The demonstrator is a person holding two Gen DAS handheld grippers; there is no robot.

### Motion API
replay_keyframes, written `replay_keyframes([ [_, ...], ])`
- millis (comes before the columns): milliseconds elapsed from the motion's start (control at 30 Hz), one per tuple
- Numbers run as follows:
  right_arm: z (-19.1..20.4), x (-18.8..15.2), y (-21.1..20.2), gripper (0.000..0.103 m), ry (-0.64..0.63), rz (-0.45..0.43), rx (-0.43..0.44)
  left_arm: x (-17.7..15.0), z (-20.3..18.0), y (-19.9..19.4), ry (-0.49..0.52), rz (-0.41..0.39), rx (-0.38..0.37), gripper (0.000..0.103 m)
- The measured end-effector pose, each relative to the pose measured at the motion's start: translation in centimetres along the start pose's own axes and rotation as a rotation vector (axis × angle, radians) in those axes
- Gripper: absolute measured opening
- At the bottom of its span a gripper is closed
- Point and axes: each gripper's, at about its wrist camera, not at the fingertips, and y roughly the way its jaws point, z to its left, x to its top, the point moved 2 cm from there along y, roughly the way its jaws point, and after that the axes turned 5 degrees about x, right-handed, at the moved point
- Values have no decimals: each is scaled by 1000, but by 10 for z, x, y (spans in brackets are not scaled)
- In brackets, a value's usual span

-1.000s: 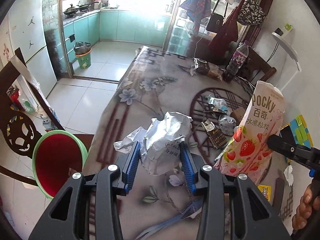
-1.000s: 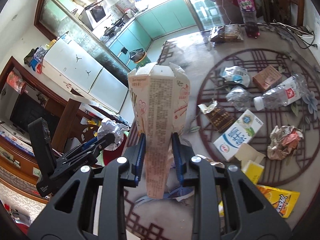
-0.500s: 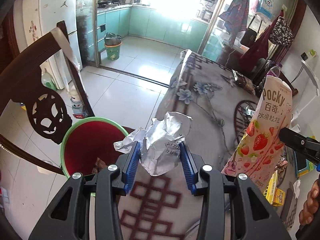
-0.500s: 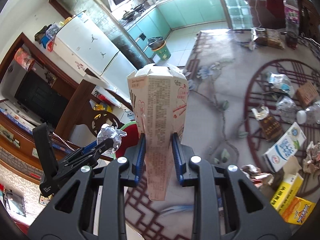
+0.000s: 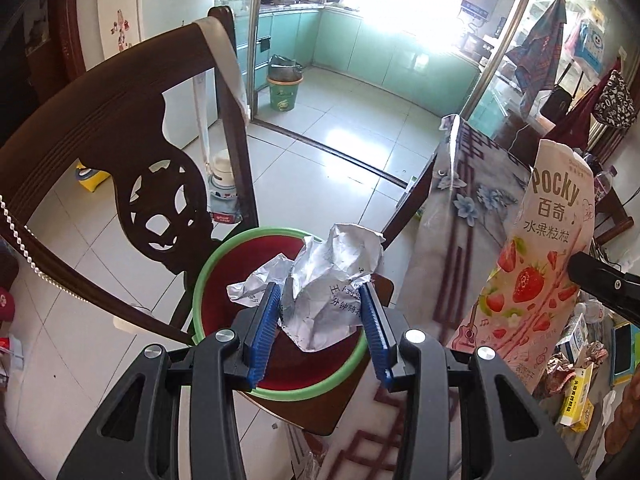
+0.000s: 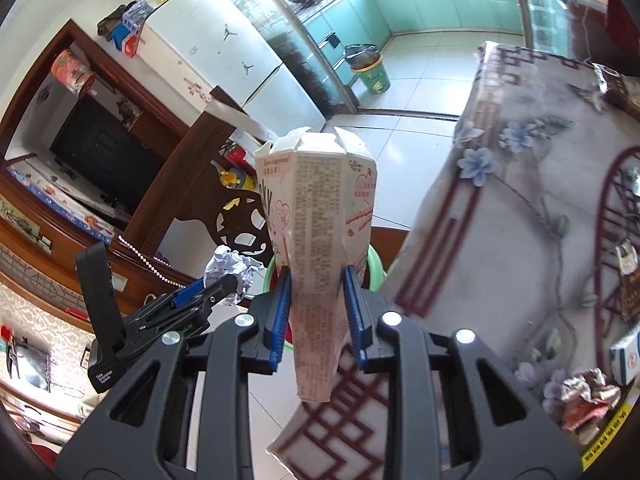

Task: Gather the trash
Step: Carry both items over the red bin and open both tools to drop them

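The long table w/ a grey floral, red-patterned cloth (image 6: 520, 208) fills the right side of both views; its near corner sits just beside the bin, so trash only needs a short carry off the edge. More litter is left on it: a crumpled red-and-silver wrapper (image 6: 588, 396) near the bottom right of the right wrist view, plus small cartons, so the job looks only partly done. The dark carved wooden chair (image 5: 132, 152) stands on the bin's far side, hemming it in betw. chair and table. The round bin w/ a green rim and red inside (image 5: 224, 264) sits low by the table corner, mouth up & unobstructed, ready to take drops. The tall pink strawberry Pocky carton (image 6: 320, 240) is pinched near its lower end by the right gripper (image 6: 316, 312), pads pressing both side faces, box standing upright above the jaws; in the right view the green rim shows behind it, so it seems at or near the bin, prob. held that way to fall bottom-first. The crumpled silver foil wrapper w/ printed text (image 5: 332, 280) is squeezed betw. the blue pads of the left gripper (image 5: 320, 320), jaws part-closed on it, and it hangs directly over the red interior. Judged: next step is letting the foil go, then the carton; foil is light and may catch on a pad.
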Motion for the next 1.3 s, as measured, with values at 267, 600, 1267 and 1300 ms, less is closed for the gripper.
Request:
replay_keyframes([
  [267, 17, 9, 49, 26, -9, 31, 11, 11, 28, 22, -36, 18, 22, 39],
  [600, 34, 5, 76, 26, -80, 89, -24, 15, 40, 41, -47, 46, 46, 39],
  [1267, 27, 7, 52, 57, -86, 33, -35, 27, 33, 26, -48, -8, 83, 62],
  [1300, 24, 5, 48, 57, -79, 31, -38, 27, 31, 26, -43, -9, 81, 62],
])
